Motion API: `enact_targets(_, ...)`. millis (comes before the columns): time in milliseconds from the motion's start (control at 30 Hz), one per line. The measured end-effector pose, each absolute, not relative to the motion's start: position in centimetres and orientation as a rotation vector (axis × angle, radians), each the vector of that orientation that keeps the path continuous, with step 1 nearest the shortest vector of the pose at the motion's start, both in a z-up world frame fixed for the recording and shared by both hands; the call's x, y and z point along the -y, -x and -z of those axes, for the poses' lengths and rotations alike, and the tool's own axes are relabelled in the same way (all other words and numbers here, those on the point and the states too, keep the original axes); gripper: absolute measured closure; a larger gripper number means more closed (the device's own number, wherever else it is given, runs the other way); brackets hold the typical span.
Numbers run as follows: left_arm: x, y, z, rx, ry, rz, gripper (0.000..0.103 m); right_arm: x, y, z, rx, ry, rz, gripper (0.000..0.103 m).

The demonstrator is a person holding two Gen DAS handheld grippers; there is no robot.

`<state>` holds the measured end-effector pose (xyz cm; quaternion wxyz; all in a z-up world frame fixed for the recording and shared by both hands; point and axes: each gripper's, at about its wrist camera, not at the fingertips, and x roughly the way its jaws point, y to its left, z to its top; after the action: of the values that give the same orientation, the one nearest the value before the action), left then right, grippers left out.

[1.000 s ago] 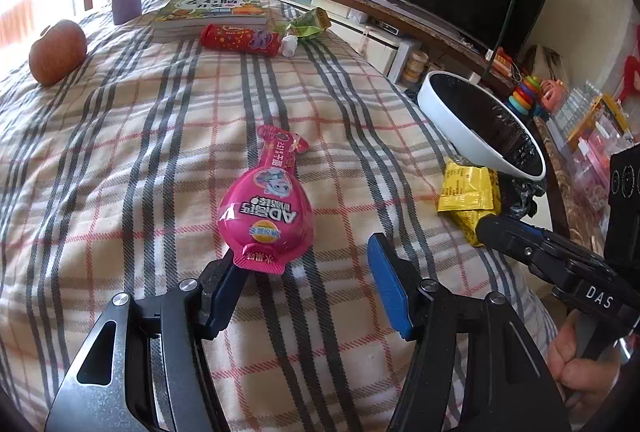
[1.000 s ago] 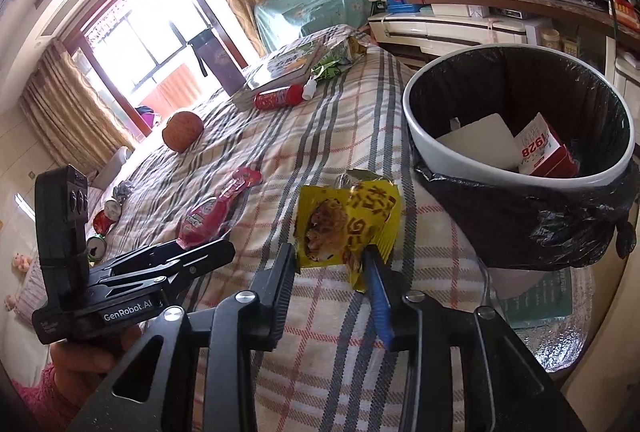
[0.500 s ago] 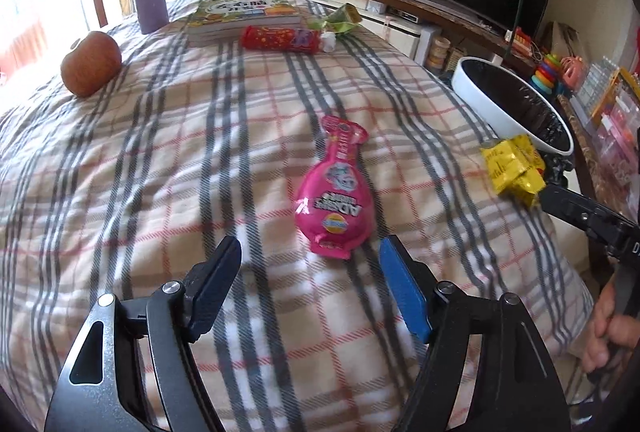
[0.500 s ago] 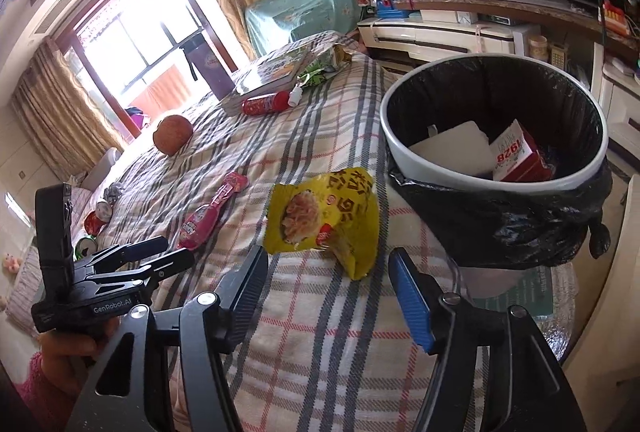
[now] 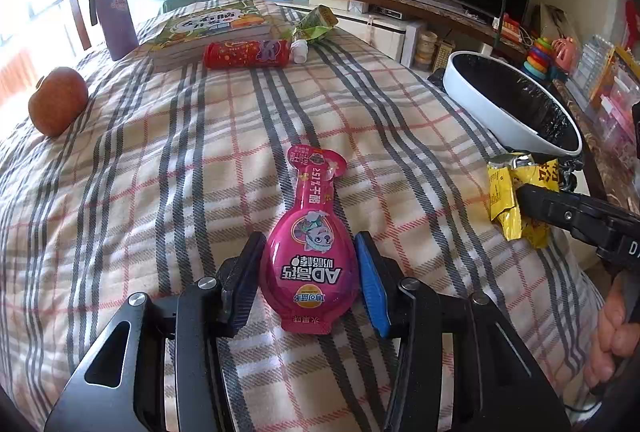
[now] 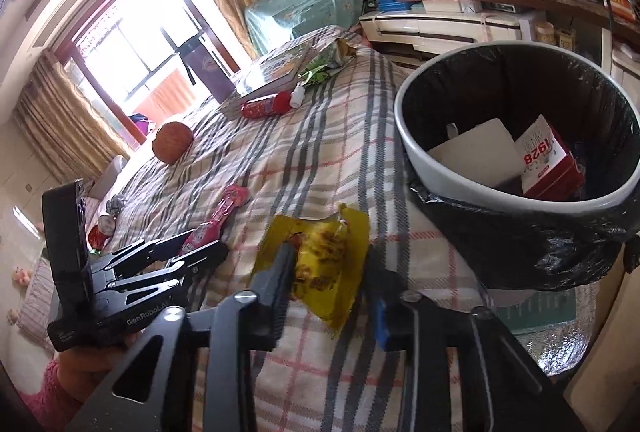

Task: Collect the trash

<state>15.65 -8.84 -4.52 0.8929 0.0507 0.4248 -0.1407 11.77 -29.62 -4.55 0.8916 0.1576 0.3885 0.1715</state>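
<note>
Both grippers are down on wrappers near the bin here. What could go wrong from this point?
The pink wrapper lies flat on the soft plaid blanket; the left gripper may pinch fabric or slide off its rounded sides. The right gripper straddles the crumpled yellow wrapper, torn open at the top, so crumbs could spill on the way to the trash bin. The two grippers work close together and might collide.

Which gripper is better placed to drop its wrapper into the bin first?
Right. The right gripper straddles the yellow crinkled snack wrapper beside the black-lined white bin; the left gripper brackets the pink plastic pouch farther away.
</note>
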Motion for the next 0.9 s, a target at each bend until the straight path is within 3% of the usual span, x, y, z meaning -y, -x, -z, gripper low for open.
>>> enact_targets(900,16.7,-13.7,-0.4,-0.799,-0.08,0.496,0.059,35.0,-9.2,0.4,-0.68,-0.346,-0.257,0.087)
